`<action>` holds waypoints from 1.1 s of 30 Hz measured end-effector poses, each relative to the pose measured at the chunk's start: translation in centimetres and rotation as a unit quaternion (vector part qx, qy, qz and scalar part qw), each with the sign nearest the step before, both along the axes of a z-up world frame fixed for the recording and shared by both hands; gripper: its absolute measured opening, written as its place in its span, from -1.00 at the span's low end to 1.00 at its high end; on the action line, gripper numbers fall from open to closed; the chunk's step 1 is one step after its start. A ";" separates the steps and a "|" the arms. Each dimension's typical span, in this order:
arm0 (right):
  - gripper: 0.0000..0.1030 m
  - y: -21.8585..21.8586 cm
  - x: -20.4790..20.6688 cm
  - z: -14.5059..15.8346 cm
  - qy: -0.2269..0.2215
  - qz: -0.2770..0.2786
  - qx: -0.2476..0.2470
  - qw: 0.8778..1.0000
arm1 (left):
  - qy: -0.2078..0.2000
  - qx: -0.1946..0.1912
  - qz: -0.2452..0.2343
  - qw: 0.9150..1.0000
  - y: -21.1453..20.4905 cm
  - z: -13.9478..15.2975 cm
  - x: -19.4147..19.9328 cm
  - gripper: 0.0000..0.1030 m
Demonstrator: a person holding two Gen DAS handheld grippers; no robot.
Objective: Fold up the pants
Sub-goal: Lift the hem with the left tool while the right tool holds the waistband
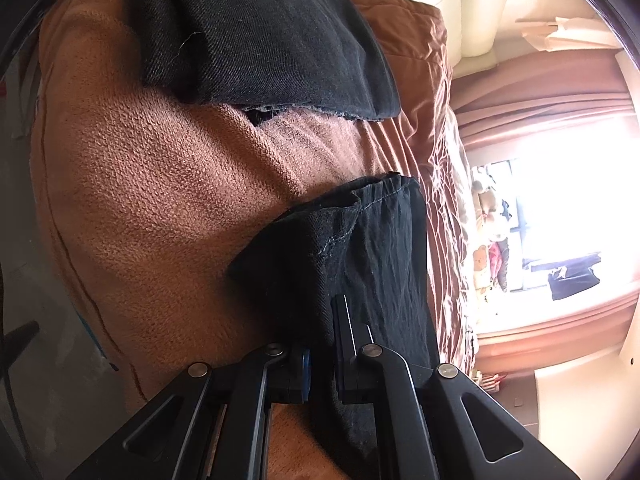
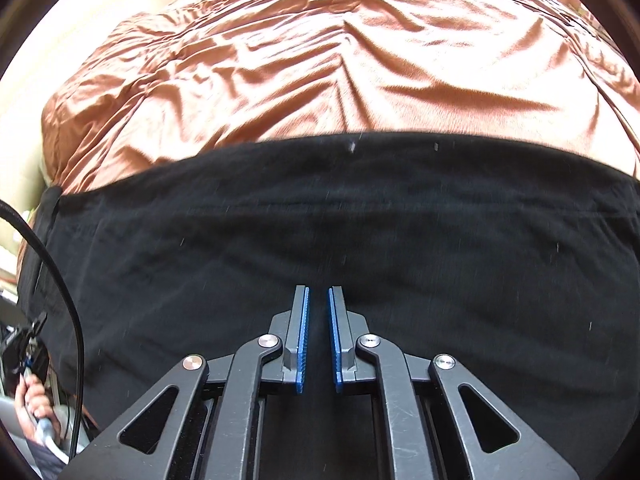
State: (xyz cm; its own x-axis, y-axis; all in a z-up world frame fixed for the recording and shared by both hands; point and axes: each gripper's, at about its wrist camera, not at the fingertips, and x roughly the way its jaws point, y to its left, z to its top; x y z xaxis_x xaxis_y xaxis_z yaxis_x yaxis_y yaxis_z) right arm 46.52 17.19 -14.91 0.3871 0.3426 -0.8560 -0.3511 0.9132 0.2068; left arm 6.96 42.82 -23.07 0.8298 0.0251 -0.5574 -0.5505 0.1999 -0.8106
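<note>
Pants [image 1: 360,248], black, hang bunched from your left tool [image 1: 320,340] in the left wrist view: its jaws are clamped on a gathered fold of the cloth, one finger buried under the fabric. Beyond it lies a brown fleece blanket [image 1: 160,184] on the bed, and farther off a dark denim piece [image 1: 260,40] rests flat on that blanket. A bright window [image 1: 560,208] glares at the right.

In the right wrist view the pants [image 2: 340,216] spread as a wide black band across the near half, on a rumpled copper bedspread [image 2: 320,60]. Your right tool [image 2: 319,340] is narrowed to a thin slit; its blue pads [image 2: 303,340] stand nearly together, gripping no cloth that you can see
</note>
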 end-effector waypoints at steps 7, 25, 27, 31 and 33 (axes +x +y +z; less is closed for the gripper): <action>-0.88 0.8 3.1 0.2 -0.002 -0.011 0.002 1.000 | 0.003 0.006 0.008 1.000 -0.5 0.1 0.1 -0.86; -0.89 2.2 6.5 0.8 -0.002 -0.007 -0.004 1.000 | -0.052 0.024 0.012 0.998 -0.9 3.5 0.5 -0.88; -0.89 1.5 5.7 1.1 0.003 -0.002 0.007 1.000 | -0.064 0.030 0.007 0.997 -1.0 4.9 0.9 -0.88; -0.89 0.2 3.9 1.2 0.015 0.012 0.019 1.000 | -0.089 0.046 -0.007 0.995 -1.2 7.8 1.9 -0.90; -0.89 -0.3 2.9 1.3 0.018 0.017 0.022 0.999 | -0.104 0.048 -0.015 0.993 -1.3 9.1 2.5 -0.90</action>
